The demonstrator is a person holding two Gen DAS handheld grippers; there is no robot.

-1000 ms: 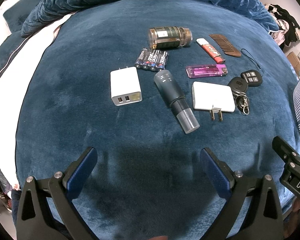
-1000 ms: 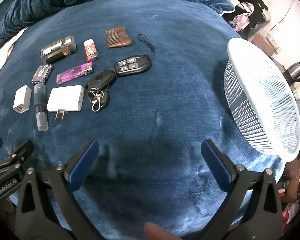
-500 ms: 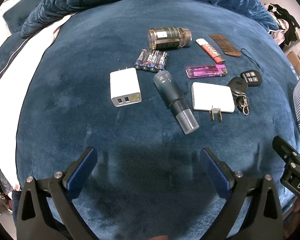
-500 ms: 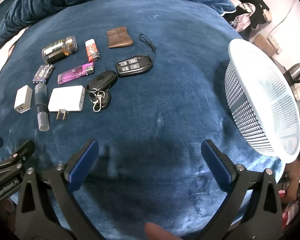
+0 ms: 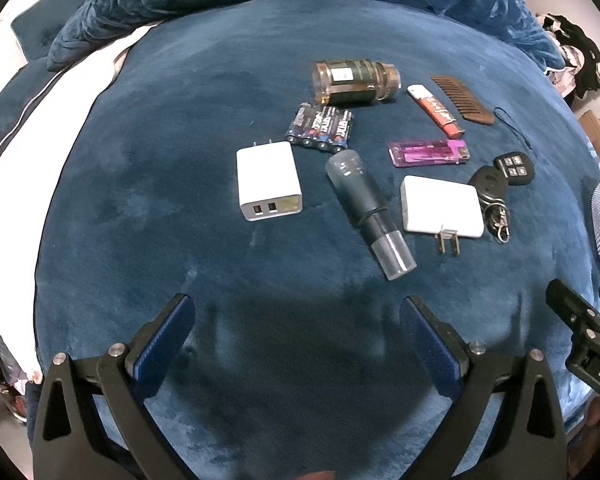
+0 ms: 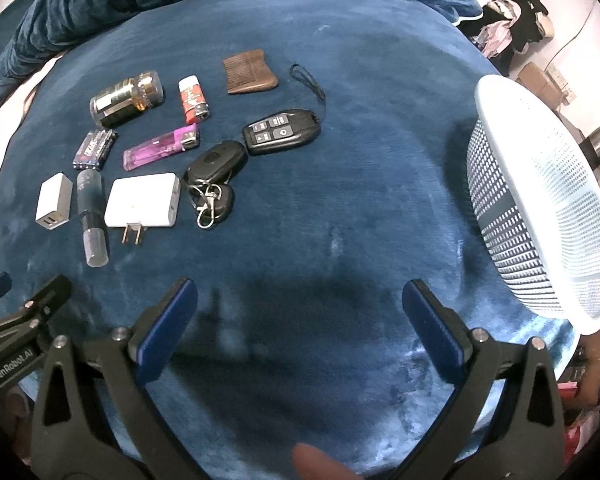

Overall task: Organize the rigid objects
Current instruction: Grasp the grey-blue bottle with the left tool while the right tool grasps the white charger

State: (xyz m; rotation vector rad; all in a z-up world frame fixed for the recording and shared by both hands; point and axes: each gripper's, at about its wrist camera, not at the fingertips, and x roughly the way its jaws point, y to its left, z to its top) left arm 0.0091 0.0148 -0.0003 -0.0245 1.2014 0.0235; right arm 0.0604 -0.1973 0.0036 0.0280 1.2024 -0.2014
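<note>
Both grippers point(image 5: 298, 330) point(image 6: 300, 320) hover agape over blue plush bedding point(image 6: 360, 200) beside white basket point(image 6: 540, 216).

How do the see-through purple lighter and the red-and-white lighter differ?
The see-through purple lighter shows its inside, while the red-and-white lighter is opaque with printed markings. In the right wrist view the purple one looks longer and lies nearly crosswise, whereas the red one points away. Both lie flat on the blue plush blanket, each with a metal head.
</note>
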